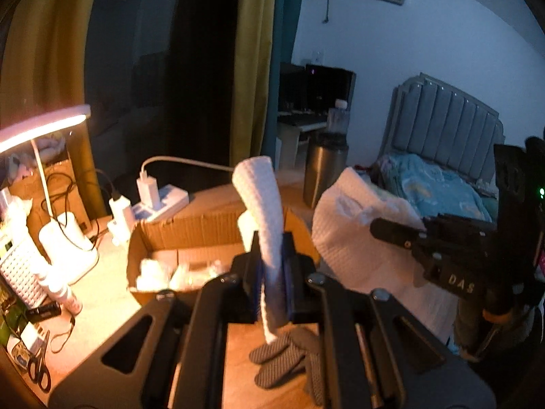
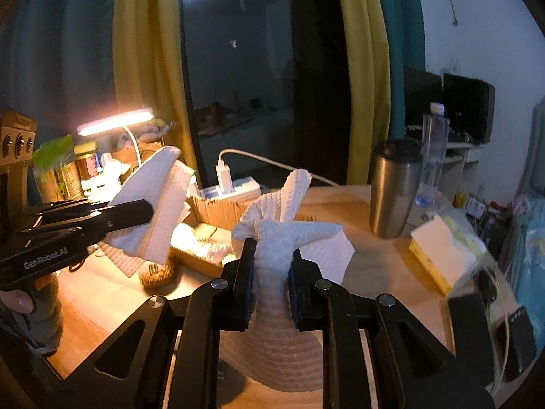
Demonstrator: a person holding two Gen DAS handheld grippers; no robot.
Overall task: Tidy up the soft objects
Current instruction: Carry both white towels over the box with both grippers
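The left gripper is clamped on one bunched corner of a white waffle cloth, the tip standing up above its pads. The right gripper pinches another gathered corner of the same cloth — so the cloth hangs between the two, lifted over the wooden desk, with a loose fold draping down near the right gripper. Just beyond, at the far left of the desk, sits an open cardboard box with pale soft items inside. A grey glove lies on the desk under the left gripper. A steel tumbler and a water bottle stand to the far right.

The likely trouble: both grips hold only thin bunched corners, so a sharp pull apart could slip one free — and the dangling fold could drag across the box edge or catch the charger cable.
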